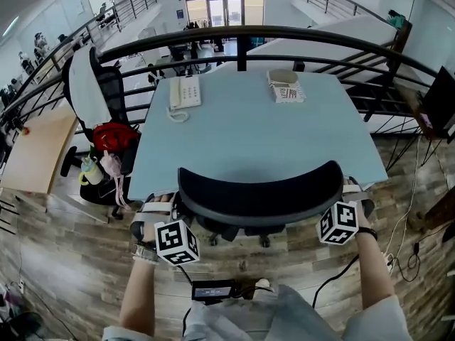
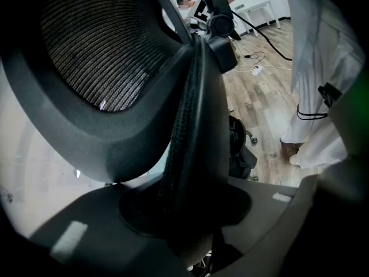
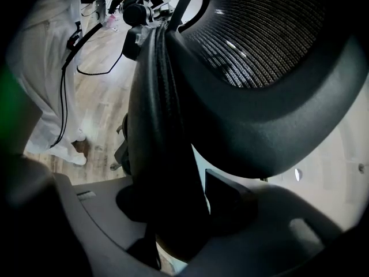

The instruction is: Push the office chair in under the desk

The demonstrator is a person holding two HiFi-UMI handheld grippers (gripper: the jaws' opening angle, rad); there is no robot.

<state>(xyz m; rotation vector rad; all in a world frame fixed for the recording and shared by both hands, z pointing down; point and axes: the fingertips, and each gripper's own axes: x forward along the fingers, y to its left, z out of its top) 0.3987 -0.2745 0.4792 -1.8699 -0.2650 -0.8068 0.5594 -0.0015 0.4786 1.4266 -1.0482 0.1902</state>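
Head view | office chair seat hidden under desk

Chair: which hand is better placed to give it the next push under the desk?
Probably left. The left gripper looks snug on the chair's back edge. The right gripper straddles its edge, but a gap shows beside it.
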